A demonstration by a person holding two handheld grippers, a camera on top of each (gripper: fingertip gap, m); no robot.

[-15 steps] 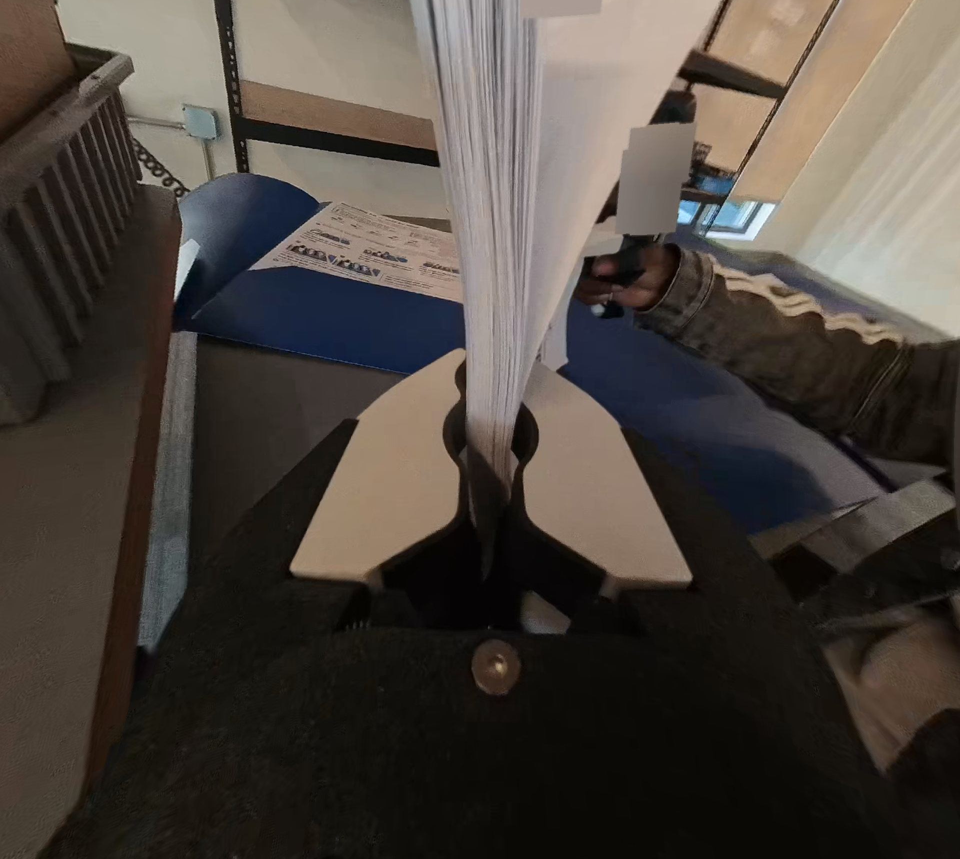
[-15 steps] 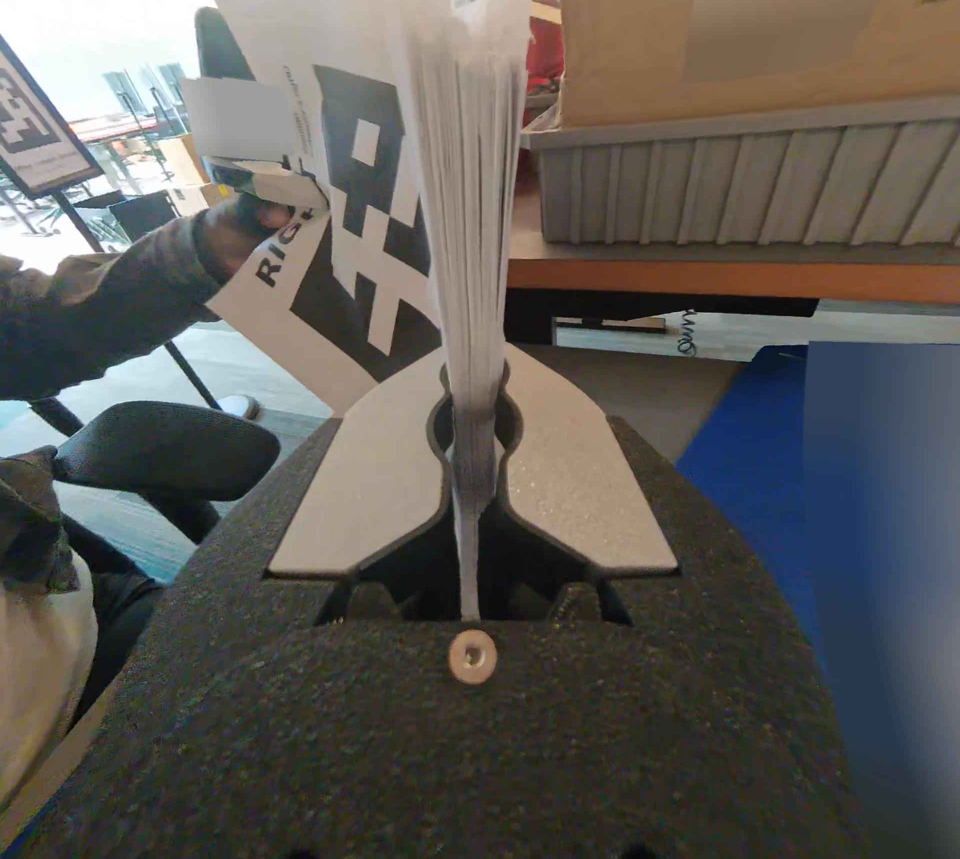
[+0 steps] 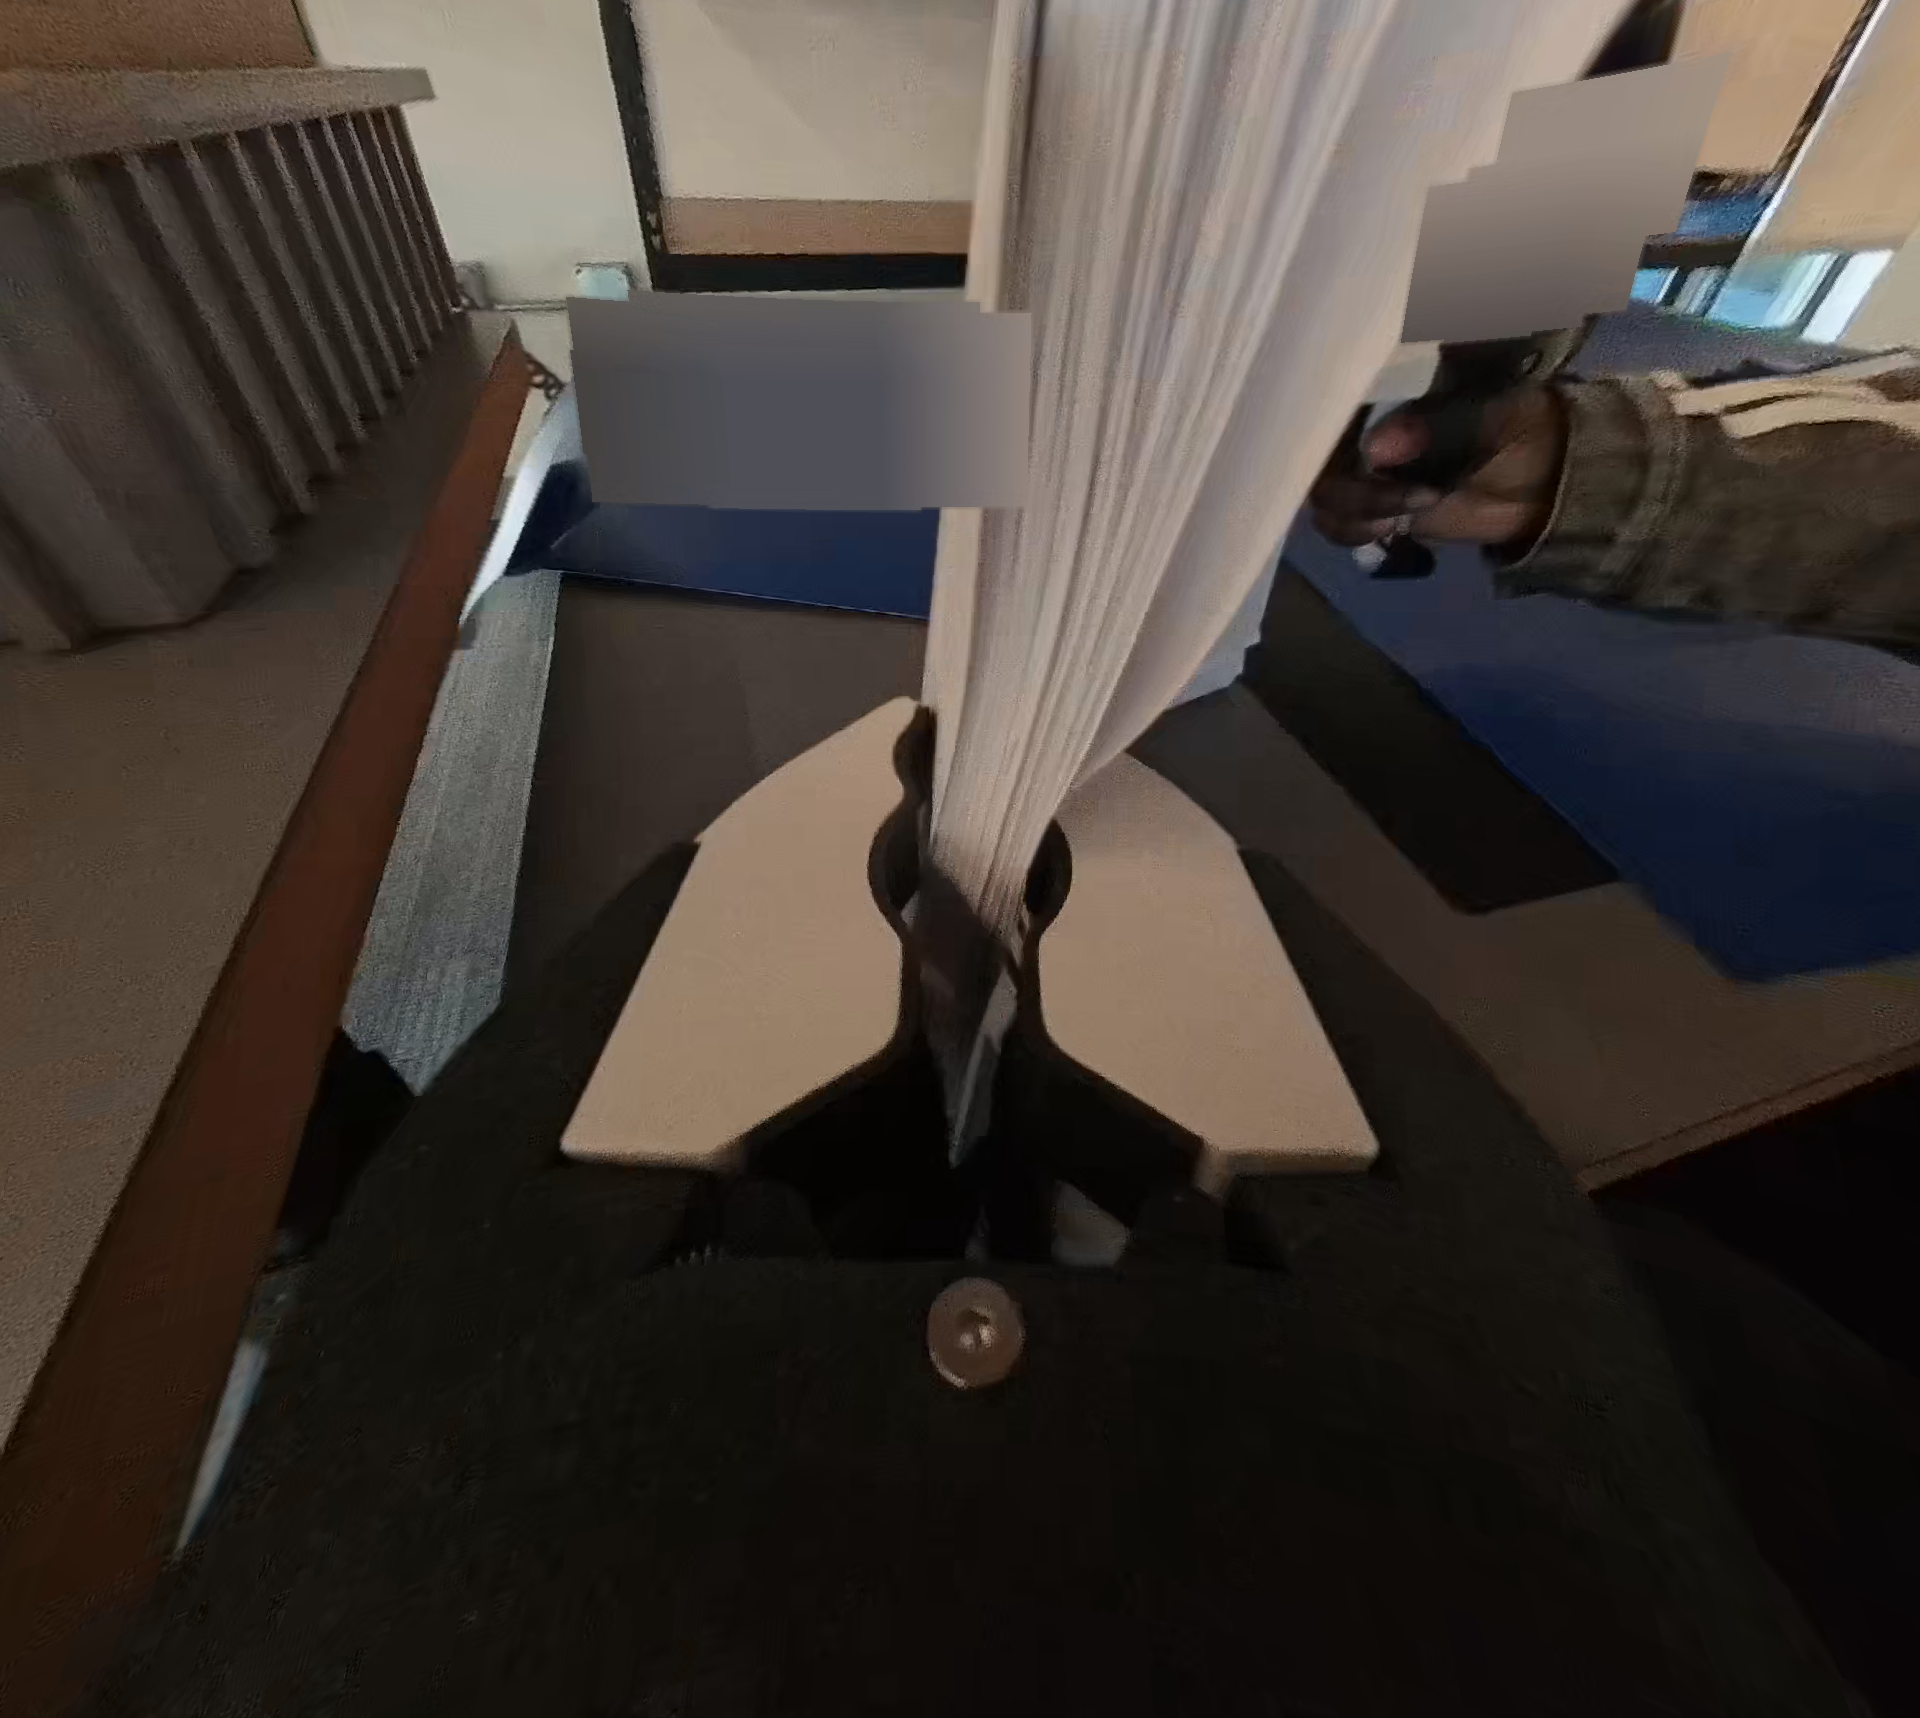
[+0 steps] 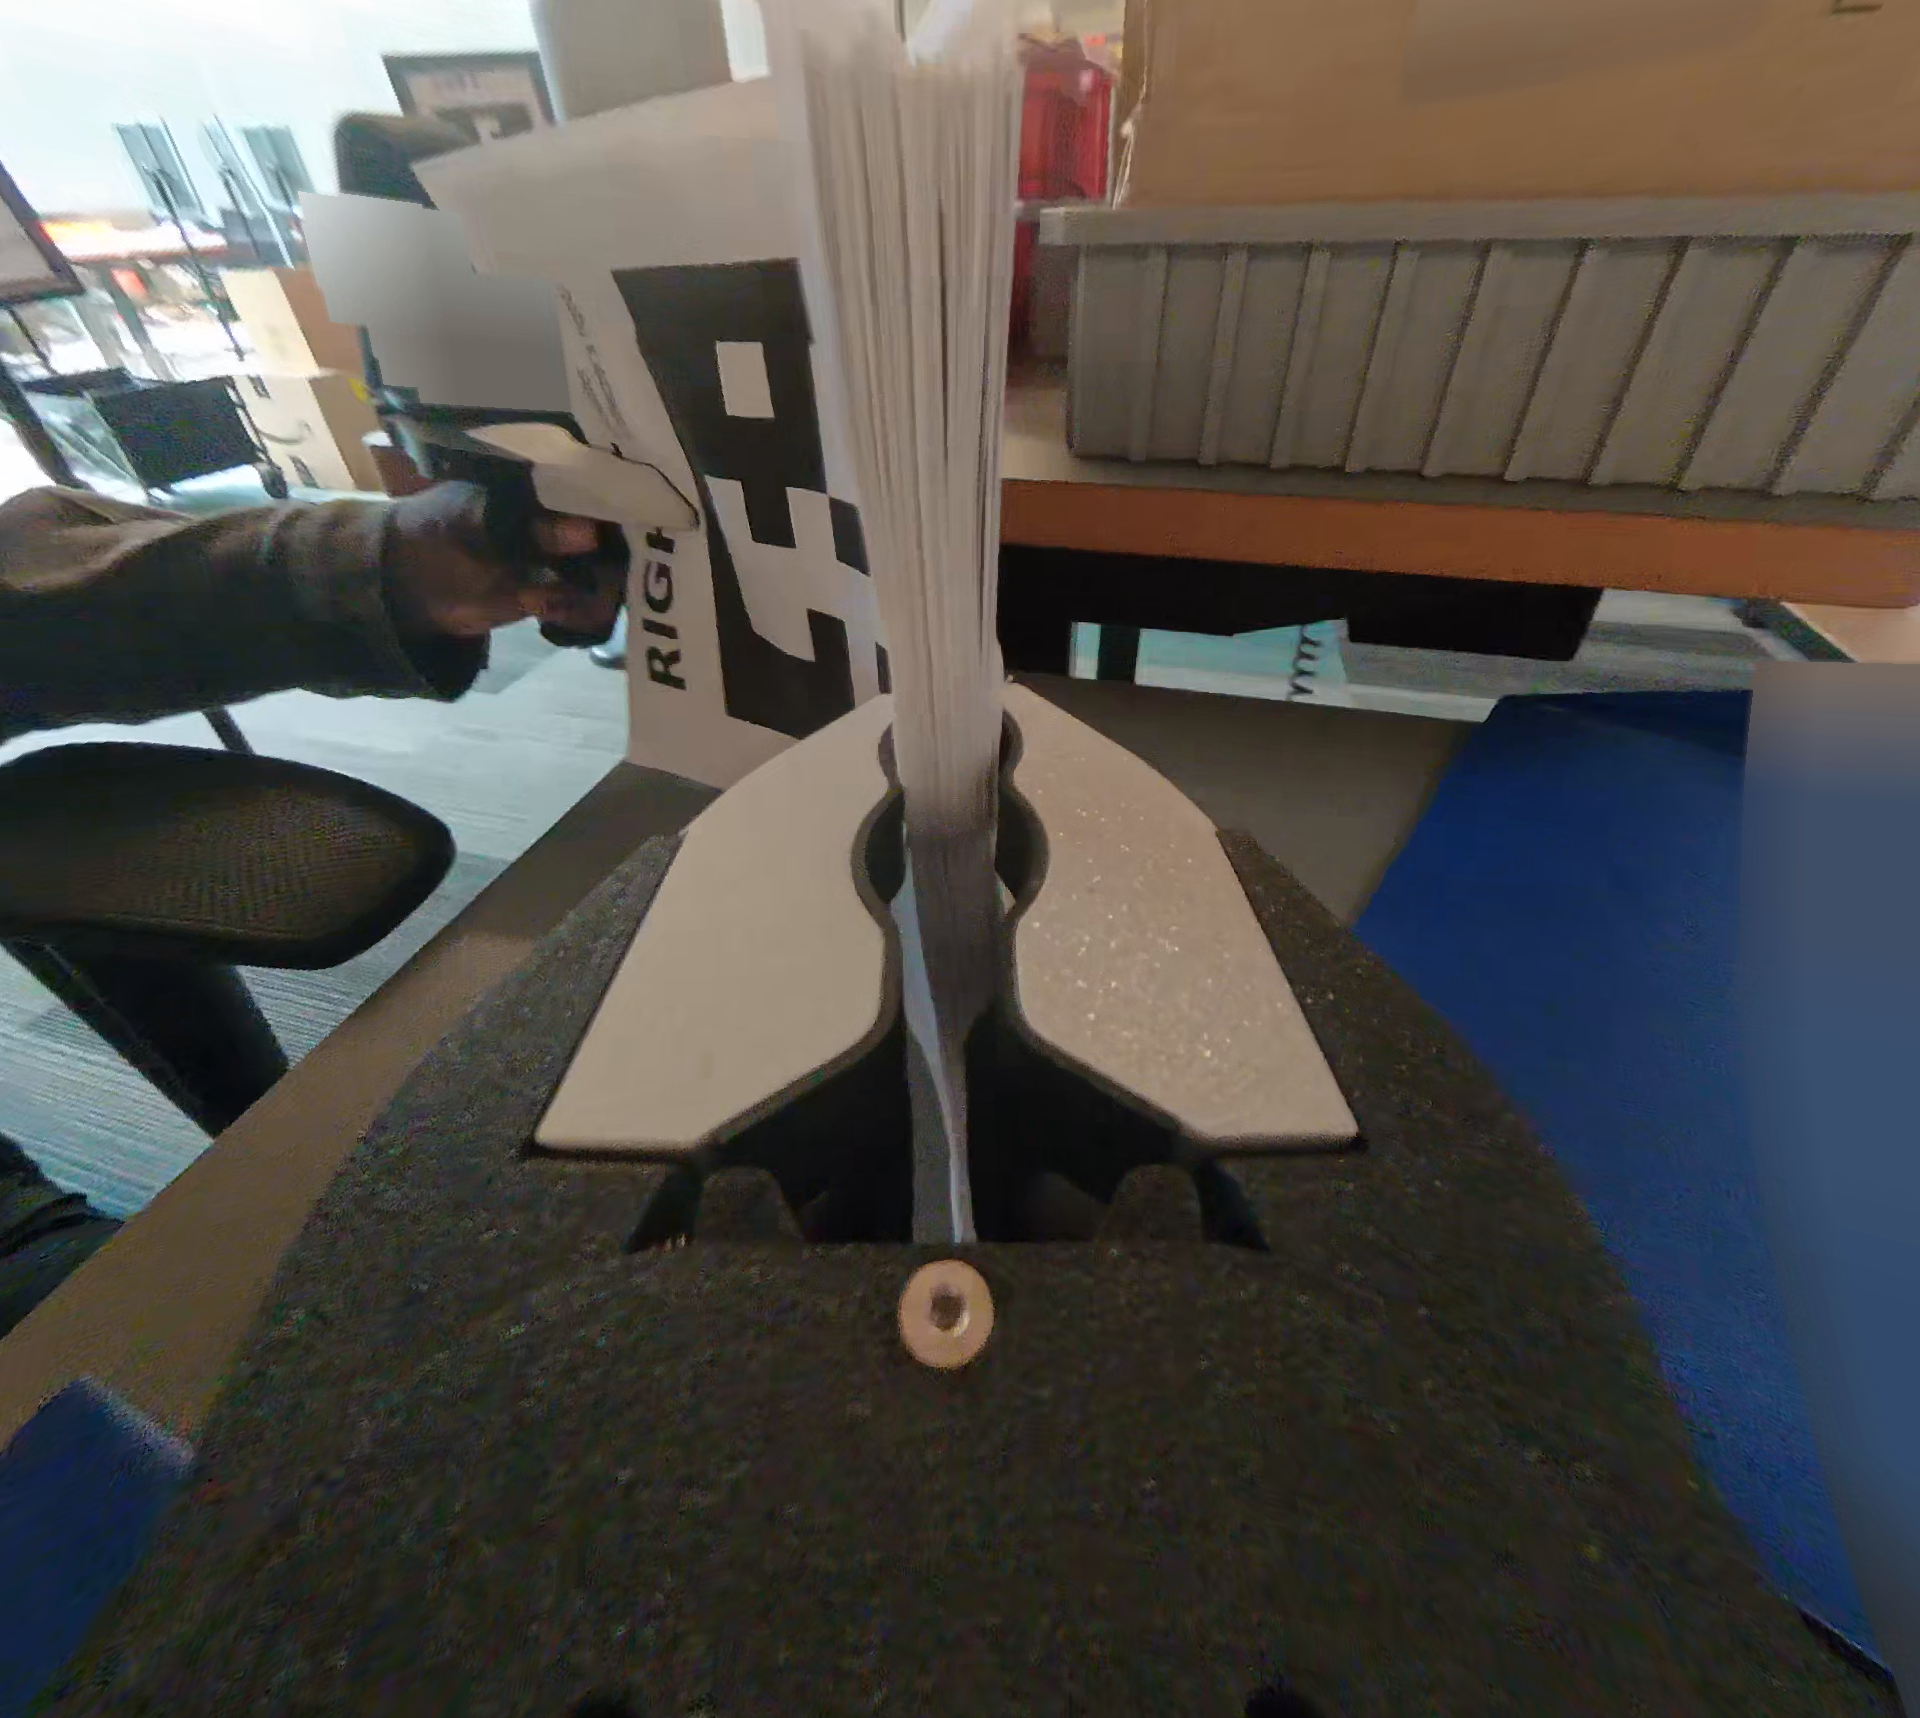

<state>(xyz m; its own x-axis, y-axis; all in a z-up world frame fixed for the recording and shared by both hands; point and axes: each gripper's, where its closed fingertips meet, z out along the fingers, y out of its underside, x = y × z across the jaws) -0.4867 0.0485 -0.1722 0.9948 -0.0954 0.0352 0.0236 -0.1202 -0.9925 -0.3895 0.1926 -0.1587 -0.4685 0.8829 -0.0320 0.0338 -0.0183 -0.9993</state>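
Paper, a thick white stack (image 3: 1132, 380), stands on edge between the fingers of the left gripper (image 3: 971, 795), clamped tight, its sheets fanning upward and leaning right. The right gripper (image 4: 951, 795) is closed on the same stack (image 4: 914, 380) from the opposite end; there the sheets rise near upright. Below lie a dark desk (image 3: 727, 733) and a blue folder (image 3: 1662, 785). A grey ribbed bin (image 4: 1507, 359) sits on a wood-edged shelf (image 4: 1455, 536).

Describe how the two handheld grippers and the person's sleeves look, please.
Each gripper, left gripper and right gripper, has a black grainy body, two pale grey flat fingers with wavy inner edges, and one silver screw. The right one carries a white card with a black square marker. The sleeve is dark grey-green with pale stripes.
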